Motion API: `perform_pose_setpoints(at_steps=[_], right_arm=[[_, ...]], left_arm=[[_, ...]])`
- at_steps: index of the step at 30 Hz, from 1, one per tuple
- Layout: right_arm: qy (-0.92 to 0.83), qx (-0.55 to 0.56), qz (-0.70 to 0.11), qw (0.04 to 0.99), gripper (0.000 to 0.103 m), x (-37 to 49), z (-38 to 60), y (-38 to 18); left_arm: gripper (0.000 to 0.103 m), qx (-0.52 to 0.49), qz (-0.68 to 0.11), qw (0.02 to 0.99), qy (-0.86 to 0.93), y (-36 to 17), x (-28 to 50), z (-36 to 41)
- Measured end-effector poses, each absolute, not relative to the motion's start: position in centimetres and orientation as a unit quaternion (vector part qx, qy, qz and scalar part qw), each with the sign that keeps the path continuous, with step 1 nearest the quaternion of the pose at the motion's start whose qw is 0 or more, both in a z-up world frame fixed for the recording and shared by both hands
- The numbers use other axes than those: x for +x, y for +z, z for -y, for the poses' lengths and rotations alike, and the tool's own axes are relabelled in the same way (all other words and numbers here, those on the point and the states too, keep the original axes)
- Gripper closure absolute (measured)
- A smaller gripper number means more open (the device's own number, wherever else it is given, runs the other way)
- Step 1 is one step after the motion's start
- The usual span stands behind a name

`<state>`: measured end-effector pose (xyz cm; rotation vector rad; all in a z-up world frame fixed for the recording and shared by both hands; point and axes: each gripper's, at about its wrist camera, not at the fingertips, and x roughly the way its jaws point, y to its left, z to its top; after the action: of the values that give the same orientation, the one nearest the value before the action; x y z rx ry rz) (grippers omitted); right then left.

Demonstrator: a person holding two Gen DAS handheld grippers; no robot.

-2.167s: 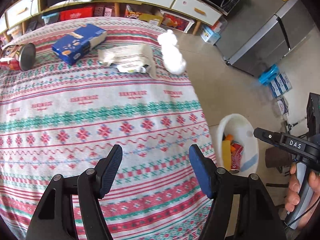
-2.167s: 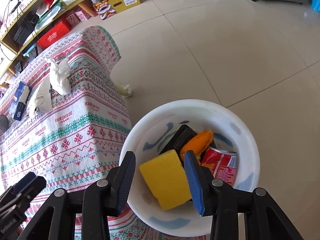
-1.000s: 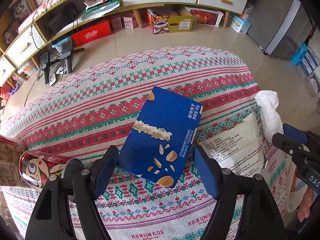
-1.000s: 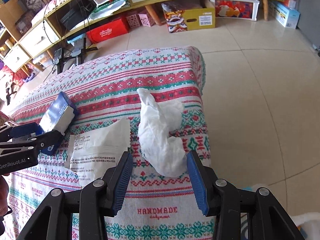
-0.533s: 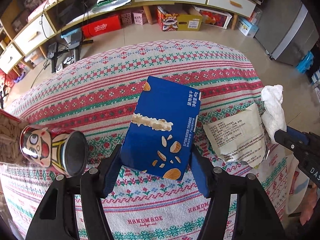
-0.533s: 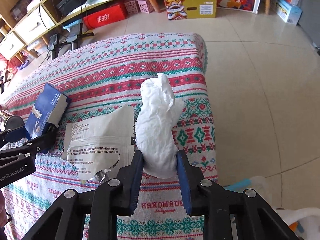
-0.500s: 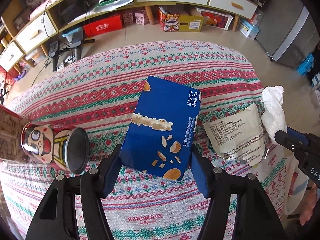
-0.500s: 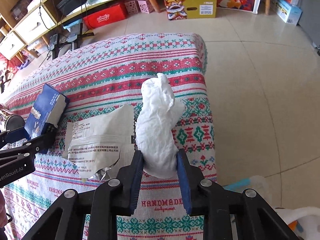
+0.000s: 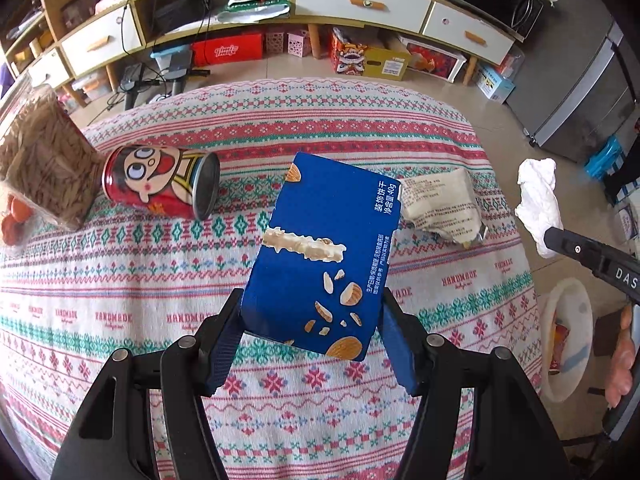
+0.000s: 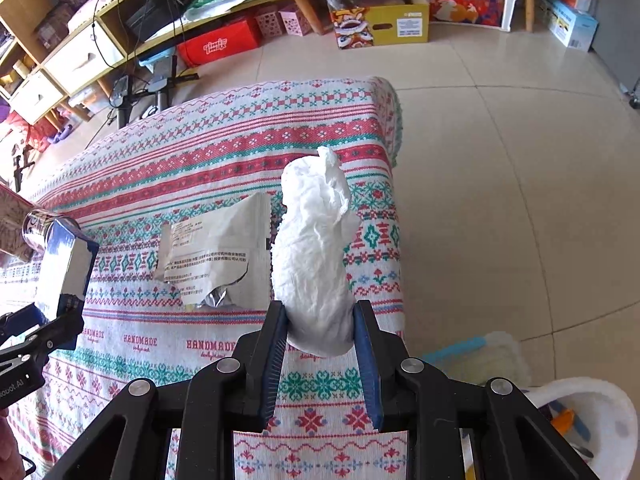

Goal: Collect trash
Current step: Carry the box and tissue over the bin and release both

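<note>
My left gripper [image 9: 310, 342] is shut on a blue biscuit box [image 9: 324, 252] and holds it lifted above the patterned tablecloth [image 9: 120, 280]. The box also shows at the left of the right wrist view [image 10: 66, 268]. My right gripper [image 10: 320, 350] is shut on a crumpled white tissue [image 10: 314, 256] and holds it up near the table's right edge. The tissue shows in the left wrist view [image 9: 538, 200] too. A torn white wrapper [image 10: 212, 256] lies flat on the cloth between the two grippers. A white trash bin [image 10: 600, 408] stands on the floor to the lower right.
A red cartoon can [image 9: 160, 184] lies on its side at the back left, beside a brown woven box [image 9: 44, 168]. The bin [image 9: 566, 336] holds a red can and other trash. Low cabinets [image 9: 360, 0] and boxes line the far wall. Tiled floor [image 10: 520, 160] lies right of the table.
Both grippers have risen: the blue box has come up off the cloth in my left gripper, and the tissue has lifted in my right gripper. The wrapper and can stay put.
</note>
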<state>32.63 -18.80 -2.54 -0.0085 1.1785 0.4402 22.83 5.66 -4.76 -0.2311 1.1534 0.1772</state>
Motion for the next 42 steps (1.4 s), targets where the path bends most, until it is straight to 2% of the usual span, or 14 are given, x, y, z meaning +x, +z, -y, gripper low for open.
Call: perform_pose_setpoints(at_steps=[17, 22, 31, 42], right_arm=[[0.225, 0.007, -0.562, 0.796, 0.073, 26.7, 21.5, -0.7], [0.22, 0.003, -0.569, 0.792, 0.073, 25.2, 23.0, -1.0], [0.206, 0.069, -0.554, 0.803, 0.073, 22.8, 28.3, 0.4], [0.133, 0.132, -0.586, 0.788, 0.073, 23.5, 36.8, -1.5]], left_arm=[[0.037, -0.156, -0.54, 0.826, 0.033, -3.8, 14.5, -1.6], [0.037, -0.15, -0.542, 0.826, 0.024, -3.8, 14.0, -0.2], [0.037, -0.142, -0.54, 0.829, -0.005, -3.2, 13.4, 3.3], [0.037, -0.152, -0.555, 0.814, -0.076, -4.5, 14.8, 11.9]])
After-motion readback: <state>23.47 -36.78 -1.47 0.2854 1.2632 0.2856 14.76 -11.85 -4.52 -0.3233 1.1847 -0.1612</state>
